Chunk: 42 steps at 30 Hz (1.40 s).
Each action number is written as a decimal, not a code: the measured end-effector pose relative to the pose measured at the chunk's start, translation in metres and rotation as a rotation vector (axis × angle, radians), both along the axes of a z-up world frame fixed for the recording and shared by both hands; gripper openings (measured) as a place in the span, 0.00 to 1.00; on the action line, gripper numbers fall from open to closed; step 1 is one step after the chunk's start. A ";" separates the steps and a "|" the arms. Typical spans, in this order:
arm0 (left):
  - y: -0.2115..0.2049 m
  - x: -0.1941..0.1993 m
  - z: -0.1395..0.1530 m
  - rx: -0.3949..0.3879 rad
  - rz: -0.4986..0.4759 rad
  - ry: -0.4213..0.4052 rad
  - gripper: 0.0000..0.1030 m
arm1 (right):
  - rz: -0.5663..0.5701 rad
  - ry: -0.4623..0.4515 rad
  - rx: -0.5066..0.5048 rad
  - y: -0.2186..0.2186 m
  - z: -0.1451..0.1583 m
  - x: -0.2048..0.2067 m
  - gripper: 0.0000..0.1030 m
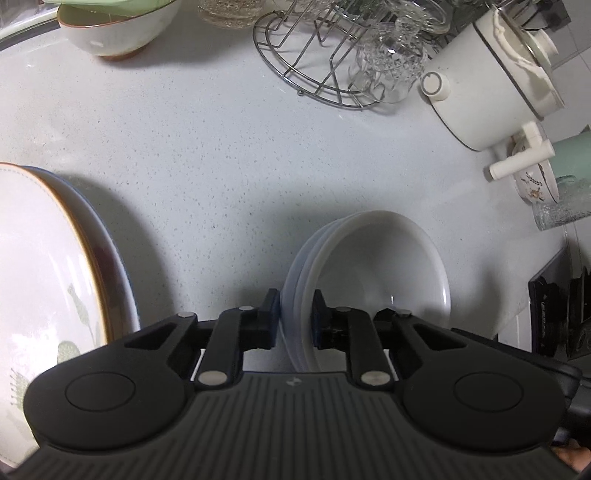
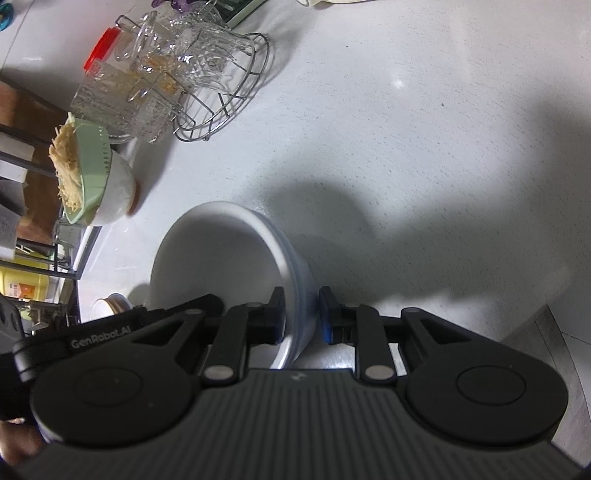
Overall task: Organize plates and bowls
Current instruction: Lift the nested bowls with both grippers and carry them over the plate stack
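A stack of white bowls [image 1: 373, 266] sits on the pale speckled counter. My left gripper [image 1: 295, 317] is shut on the stack's near rim, one finger inside and one outside. My right gripper [image 2: 301, 314] is shut on the opposite rim of the same white bowls [image 2: 221, 258]. A stack of large plates [image 1: 44, 266], the top one with a gold rim and leaf pattern, lies at the left of the left wrist view. A white bowl [image 1: 118, 33] with a green strainer on it stands at the back left, and also shows in the right wrist view [image 2: 110, 188].
A wire rack [image 1: 317, 66] with upturned glasses stands at the back; it also shows in the right wrist view [image 2: 207, 85]. A white pot with a lid [image 1: 491, 81], a small floral dish [image 1: 535, 181] and a green cup [image 1: 572, 158] stand at the right. The counter edge [image 2: 535, 332] is near right.
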<state>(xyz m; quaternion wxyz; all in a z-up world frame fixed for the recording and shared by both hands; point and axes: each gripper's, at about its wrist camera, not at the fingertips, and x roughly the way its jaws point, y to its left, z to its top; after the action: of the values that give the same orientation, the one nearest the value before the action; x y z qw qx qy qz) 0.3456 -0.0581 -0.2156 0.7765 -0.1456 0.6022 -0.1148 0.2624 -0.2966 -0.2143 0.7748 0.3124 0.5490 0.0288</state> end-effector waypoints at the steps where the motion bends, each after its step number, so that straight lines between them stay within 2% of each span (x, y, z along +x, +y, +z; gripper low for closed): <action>1: 0.000 -0.001 0.001 0.002 -0.003 -0.001 0.19 | 0.000 -0.003 0.001 0.001 0.001 -0.001 0.22; 11: 0.010 -0.019 0.022 -0.007 -0.017 0.012 0.19 | 0.008 -0.030 -0.010 0.009 0.018 -0.018 0.22; 21: 0.016 -0.035 0.073 -0.008 -0.045 -0.052 0.20 | -0.003 -0.103 -0.034 0.018 0.063 -0.039 0.22; 28: 0.031 -0.045 0.097 -0.005 -0.041 -0.079 0.20 | -0.014 -0.125 -0.012 0.029 0.080 -0.050 0.22; 42: 0.084 -0.067 0.111 -0.016 0.016 -0.090 0.20 | 0.033 -0.164 -0.032 0.075 0.095 -0.062 0.22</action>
<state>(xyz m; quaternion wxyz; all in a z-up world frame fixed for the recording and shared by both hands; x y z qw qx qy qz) 0.2790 0.0255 -0.1050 0.8026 -0.1513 0.5644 -0.1200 0.2009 -0.2213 -0.1192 0.8215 0.2875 0.4890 0.0585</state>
